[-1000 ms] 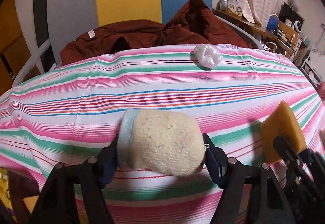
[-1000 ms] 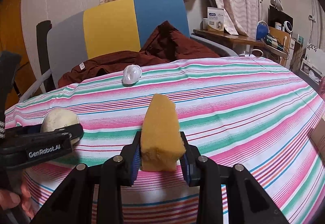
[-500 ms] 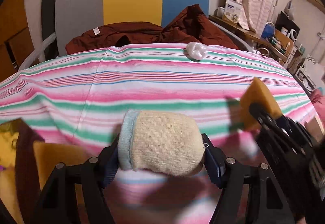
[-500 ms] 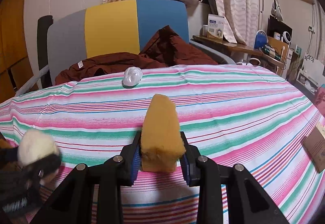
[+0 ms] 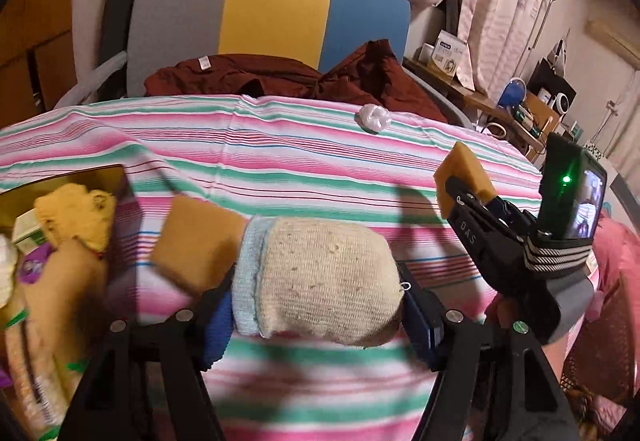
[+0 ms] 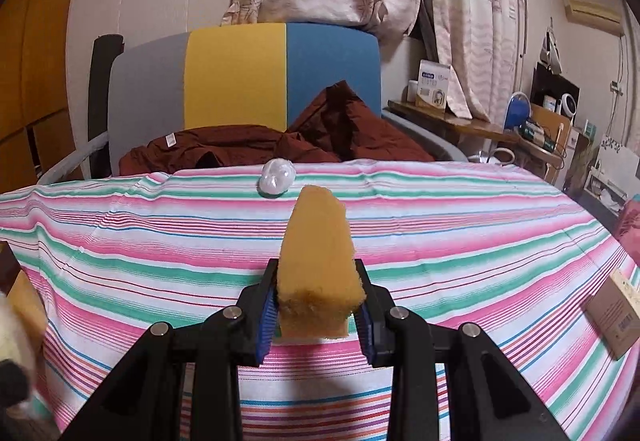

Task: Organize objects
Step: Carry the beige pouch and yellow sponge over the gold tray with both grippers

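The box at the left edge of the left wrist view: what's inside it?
The box holds a yellow knitted item, a small carton and a purple packet. Anything beneath them is covered, and blur hides the lower part.

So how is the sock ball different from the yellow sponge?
The rolled sock is cream, knitted and round with a pale blue cuff; the sponge is orange-yellow foam, a flat-sided block. The sock sits crosswise in the left gripper, while the sponge stands on end, poking forward from the right gripper. Both look soft, and both are squeezed between jaws above the striped cloth.
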